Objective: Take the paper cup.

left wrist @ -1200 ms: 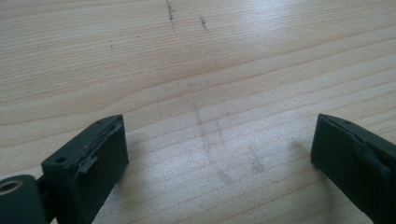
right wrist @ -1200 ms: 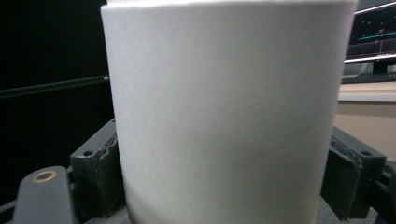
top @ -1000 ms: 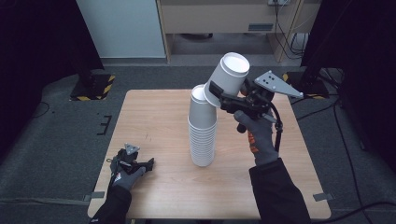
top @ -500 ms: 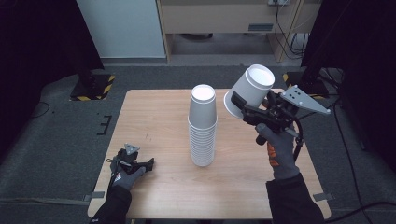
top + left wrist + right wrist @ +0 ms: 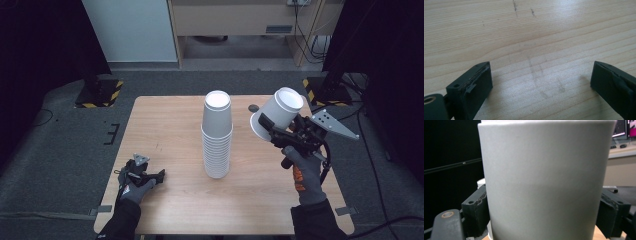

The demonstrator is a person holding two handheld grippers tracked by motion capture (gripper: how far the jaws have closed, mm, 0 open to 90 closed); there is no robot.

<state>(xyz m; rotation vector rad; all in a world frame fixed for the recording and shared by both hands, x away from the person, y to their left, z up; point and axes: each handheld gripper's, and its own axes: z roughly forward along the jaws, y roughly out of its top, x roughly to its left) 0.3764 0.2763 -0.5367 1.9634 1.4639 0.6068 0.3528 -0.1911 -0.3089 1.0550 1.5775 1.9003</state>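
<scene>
A tall stack of white paper cups (image 5: 217, 135) stands upside down in the middle of the wooden table (image 5: 165, 120). To its right, my right gripper (image 5: 267, 125) is raised above the table and shut on a single white paper cup (image 5: 278, 120), which tilts with its base up and to the right. That cup (image 5: 546, 182) sits between the two black jaws of the right gripper (image 5: 546, 212). My left gripper (image 5: 150, 176) rests at the table's near left corner. In its own view the left gripper (image 5: 541, 82) is open, with bare wood between the jaws.
A small dark round spot (image 5: 254, 108) lies on the table behind the held cup. Black stands with yellow-striped bases (image 5: 100, 93) sit on the floor at both far corners. A cabinet (image 5: 240, 20) lines the back wall.
The right gripper has carried the single cup off the top of the stack, to the right and slightly lower. The left gripper has stayed still.
</scene>
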